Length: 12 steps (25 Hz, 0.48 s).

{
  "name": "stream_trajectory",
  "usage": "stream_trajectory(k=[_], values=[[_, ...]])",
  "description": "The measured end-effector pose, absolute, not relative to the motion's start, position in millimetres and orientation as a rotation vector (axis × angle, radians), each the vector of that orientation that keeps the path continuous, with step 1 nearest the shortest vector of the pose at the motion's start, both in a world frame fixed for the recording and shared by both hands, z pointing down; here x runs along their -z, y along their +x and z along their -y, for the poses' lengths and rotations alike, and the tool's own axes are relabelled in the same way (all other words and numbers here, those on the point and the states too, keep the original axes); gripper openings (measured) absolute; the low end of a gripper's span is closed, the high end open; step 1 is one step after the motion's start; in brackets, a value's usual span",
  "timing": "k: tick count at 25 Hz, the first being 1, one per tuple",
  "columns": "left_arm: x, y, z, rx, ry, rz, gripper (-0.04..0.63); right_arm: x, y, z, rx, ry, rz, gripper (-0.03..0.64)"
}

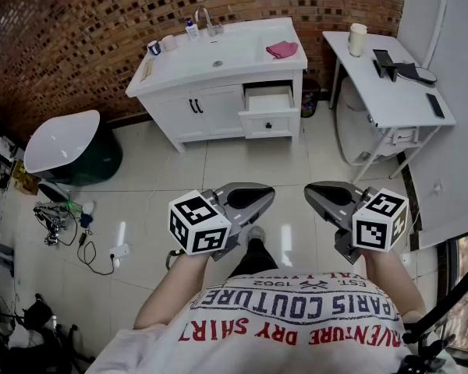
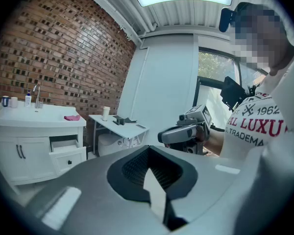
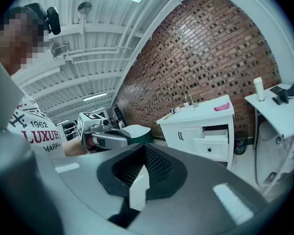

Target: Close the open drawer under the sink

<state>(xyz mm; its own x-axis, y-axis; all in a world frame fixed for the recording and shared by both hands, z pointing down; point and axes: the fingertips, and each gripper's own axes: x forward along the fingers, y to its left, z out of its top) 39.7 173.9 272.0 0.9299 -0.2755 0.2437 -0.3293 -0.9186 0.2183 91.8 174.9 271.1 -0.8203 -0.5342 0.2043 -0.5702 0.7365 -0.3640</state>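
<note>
Jaws together on left gripper [image 1: 268,195] and right gripper [image 1: 309,194], both empty

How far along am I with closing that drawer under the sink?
Done: nothing yet. The drawer stands pulled out of the white vanity. In hand: nothing. The left gripper and right gripper are shut and empty, held close to your body, well back from the vanity. Left: walk up, put fingers on the drawer front and push it in.
</note>
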Motion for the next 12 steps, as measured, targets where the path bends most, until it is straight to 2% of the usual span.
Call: stream_trajectory(k=[12], values=[[-297,16,-46,-0.300,2.791,0.439,-0.015,-295,64,-52,-0.683,0.895,2.801,0.009]])
